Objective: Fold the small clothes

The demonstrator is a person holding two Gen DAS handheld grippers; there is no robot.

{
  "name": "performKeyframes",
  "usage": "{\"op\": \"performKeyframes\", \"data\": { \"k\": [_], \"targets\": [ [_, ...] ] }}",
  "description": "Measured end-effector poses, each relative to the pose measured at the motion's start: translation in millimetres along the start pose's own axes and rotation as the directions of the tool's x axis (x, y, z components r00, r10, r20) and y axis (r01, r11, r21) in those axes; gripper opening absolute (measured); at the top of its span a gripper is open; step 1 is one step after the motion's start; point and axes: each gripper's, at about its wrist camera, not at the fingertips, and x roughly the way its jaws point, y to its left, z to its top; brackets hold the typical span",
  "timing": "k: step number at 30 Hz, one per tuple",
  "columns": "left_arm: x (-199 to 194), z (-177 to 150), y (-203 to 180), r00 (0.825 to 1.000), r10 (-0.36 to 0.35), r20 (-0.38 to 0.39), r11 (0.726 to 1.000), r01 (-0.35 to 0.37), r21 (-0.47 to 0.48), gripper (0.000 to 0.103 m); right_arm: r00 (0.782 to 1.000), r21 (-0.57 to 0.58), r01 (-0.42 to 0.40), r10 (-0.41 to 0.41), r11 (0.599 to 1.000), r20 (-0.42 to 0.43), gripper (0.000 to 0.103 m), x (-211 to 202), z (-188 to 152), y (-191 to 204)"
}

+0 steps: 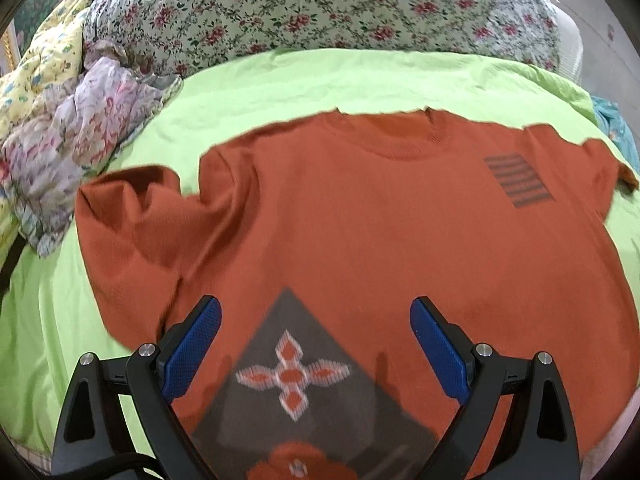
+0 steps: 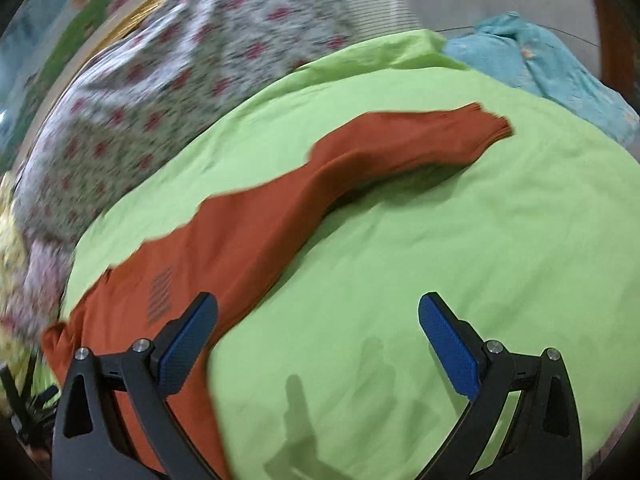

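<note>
A lime-green sheet (image 1: 280,80) covers the bed surface. Along its far edge lies a white floral quilt (image 1: 320,4) with red blossoms, and a crumpled pale pink-patterned cloth (image 1: 76,128) rests beside a yellow floral quilt (image 1: 44,60) at the left. A teal blue cloth (image 2: 540,56) lies bunched at the sheet's far right corner.

Black fingers (image 1: 192,344), blue pads (image 2: 448,348), silver screws
</note>
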Motion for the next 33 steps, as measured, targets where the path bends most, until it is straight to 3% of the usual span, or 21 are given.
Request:
{"op": "performKeyframes", "data": {
  "k": [4, 9, 15, 18, 19, 20, 24, 29, 31, 33],
  "targets": [
    [18, 22, 6, 1.0, 0.016, -0.006, 1.0, -0.017, -0.018, 0.096, 1.0, 0.095, 0.006, -0.008, 0.995, 0.022, 0.1, 19, 36, -38],
    [43, 33, 4, 0.999, 0.024, -0.036, 0.999, -0.025, -0.026, 0.096, 0.997, 0.241, 0.047, -0.06, 0.969, 0.048, 0.083, 47, 81, -92],
    [73, 30, -3, 0.994, 0.029, -0.101, 0.999, -0.031, -0.021, 0.096, 0.994, 0.367, 0.09, -0.104, 0.926, 0.017, 0.054, 85, 112, -142],
    [79, 26, -5, 0.993, 0.024, -0.118, 0.999, -0.026, -0.018, 0.096, 0.992, 0.348, 0.107, -0.124, 0.931, 0.026, 0.025, 91, 119, -146],
    [80, 25, -5, 0.992, 0.024, -0.121, 1.0, -0.026, -0.016, 0.096, 0.99, 0.333, 0.125, -0.141, 0.935, 0.025, 0.01, 91, 120, -145],
    [80, 25, -5, 0.993, 0.019, -0.119, 1.0, -0.021, -0.016, 0.096, 0.991, 0.327, 0.116, -0.132, 0.938, 0.026, 0.009, 90, 121, -144],
    [77, 23, -1, 0.993, -0.008, -0.114, 0.999, 0.005, -0.033, 0.096, 0.994, 0.255, 0.034, -0.059, 0.966, 0.089, 0.008, 69, 120, -113],
    [65, 17, 8, 0.994, -0.049, -0.101, 0.997, 0.043, -0.061, 0.096, 0.987, 0.09, -0.13, 0.121, 0.987, 0.105, 0.008, 41, 113, -26],
    [60, 15, 13, 0.993, -0.065, -0.096, 0.996, 0.058, -0.073, 0.096, 0.967, 0.026, -0.243, 0.241, 0.97, 0.083, 0.008, 33, 104, 21],
    [53, 11, 21, 0.993, -0.085, -0.084, 0.993, 0.077, -0.09, 0.096, 0.933, -0.035, -0.359, 0.36, 0.933, 0.027, 0.008, 32, 90, 76]
  ]
}}
